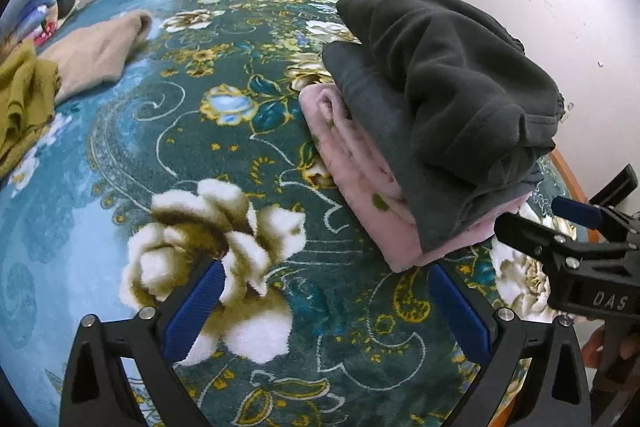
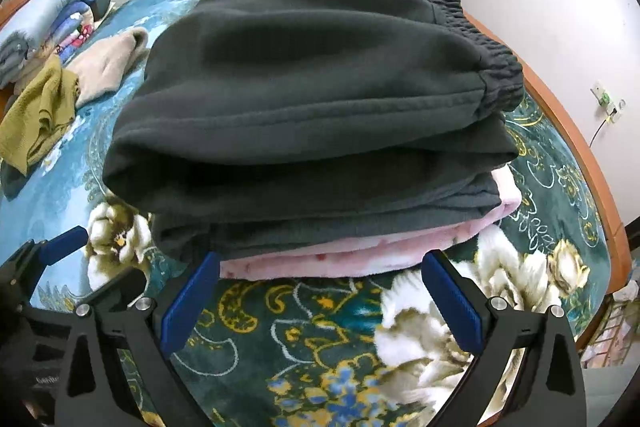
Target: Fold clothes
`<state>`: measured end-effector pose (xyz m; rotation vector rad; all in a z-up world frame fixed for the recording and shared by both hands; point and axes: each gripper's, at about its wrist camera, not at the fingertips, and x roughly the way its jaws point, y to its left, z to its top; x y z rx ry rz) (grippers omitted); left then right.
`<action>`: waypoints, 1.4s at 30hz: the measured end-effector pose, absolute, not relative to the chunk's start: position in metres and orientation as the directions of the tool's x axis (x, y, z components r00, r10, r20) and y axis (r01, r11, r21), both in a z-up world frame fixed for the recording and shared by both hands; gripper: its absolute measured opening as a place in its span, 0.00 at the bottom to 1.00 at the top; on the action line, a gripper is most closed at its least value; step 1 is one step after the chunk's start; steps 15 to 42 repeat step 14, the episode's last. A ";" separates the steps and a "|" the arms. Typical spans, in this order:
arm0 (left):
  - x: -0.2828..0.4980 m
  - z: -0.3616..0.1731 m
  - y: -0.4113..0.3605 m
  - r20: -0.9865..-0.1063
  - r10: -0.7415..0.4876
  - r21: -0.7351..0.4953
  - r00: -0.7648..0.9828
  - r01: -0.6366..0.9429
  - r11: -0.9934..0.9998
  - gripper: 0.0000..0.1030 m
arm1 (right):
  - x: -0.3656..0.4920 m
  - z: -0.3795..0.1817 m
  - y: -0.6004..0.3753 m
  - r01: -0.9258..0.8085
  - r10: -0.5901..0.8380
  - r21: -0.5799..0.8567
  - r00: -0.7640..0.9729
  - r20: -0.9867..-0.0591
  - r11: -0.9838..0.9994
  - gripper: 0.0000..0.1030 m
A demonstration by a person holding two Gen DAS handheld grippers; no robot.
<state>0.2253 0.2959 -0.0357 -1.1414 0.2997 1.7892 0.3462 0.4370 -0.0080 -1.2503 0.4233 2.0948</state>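
Observation:
A stack of folded clothes sits on the flowered bed cover (image 1: 168,155): dark grey-green sweatpants (image 2: 320,83) with an elastic waistband on top, a grey layer under them, and a pink garment (image 2: 360,251) at the bottom. My right gripper (image 2: 320,291) stands open just in front of the stack's near edge, nothing between its blue pads. My left gripper (image 1: 328,303) is open over the bed cover, left of the stack (image 1: 440,99), holding nothing. The right gripper (image 1: 560,227) shows at the right of the left wrist view, close to the pink layer.
Unfolded clothes lie at the far left: a beige garment (image 1: 100,55) and an olive-green one (image 1: 24,107). Blue bedding (image 2: 52,11) is piled behind them. A wooden bed frame (image 2: 580,155) edges the right side, with a white wall and wall socket (image 2: 606,101) beyond.

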 end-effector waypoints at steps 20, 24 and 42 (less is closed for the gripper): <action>0.247 -0.039 0.310 -0.770 0.637 -0.256 -0.046 -0.892 -0.373 1.00 | 0.351 -0.013 0.436 -0.695 0.371 -0.075 -0.286 -0.884 -0.715 0.98; 0.247 -0.039 0.310 -0.770 0.637 -0.256 -0.046 -0.892 -0.373 1.00 | 0.351 -0.013 0.436 -0.695 0.371 -0.075 -0.286 -0.884 -0.715 0.98; 0.247 -0.039 0.310 -0.770 0.637 -0.256 -0.046 -0.892 -0.373 1.00 | 0.351 -0.013 0.436 -0.695 0.371 -0.075 -0.286 -0.884 -0.715 0.98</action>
